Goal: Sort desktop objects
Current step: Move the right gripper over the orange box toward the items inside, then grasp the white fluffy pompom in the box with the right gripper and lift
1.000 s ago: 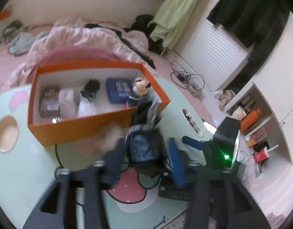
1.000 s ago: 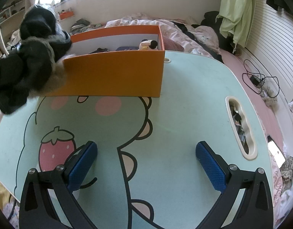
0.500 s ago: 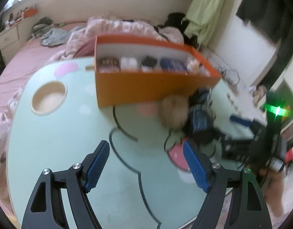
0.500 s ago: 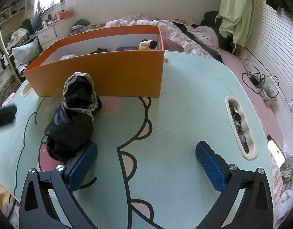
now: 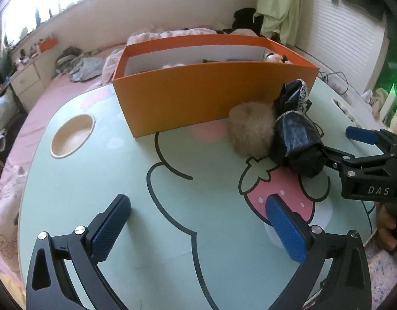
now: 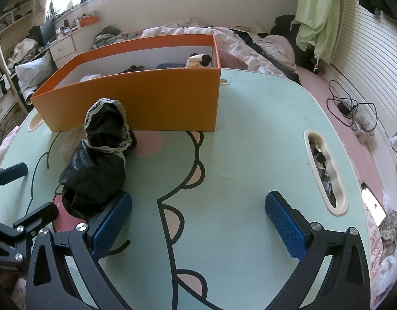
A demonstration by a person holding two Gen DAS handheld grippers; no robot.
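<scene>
White "DAS" lettering on the right gripper (image 5: 353, 152)

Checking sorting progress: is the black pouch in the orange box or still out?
Out. The black pouch lies on the table before the orange box, beside a fluffy ball.

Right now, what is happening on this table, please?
A person is sorting objects into the orange box with two handheld grippers. Both the left gripper and the right gripper are open and hold nothing. A black lace-trimmed pouch with a beige fur pompom lies on the table in front of the box, outside it. Several items already sit inside the box.
</scene>
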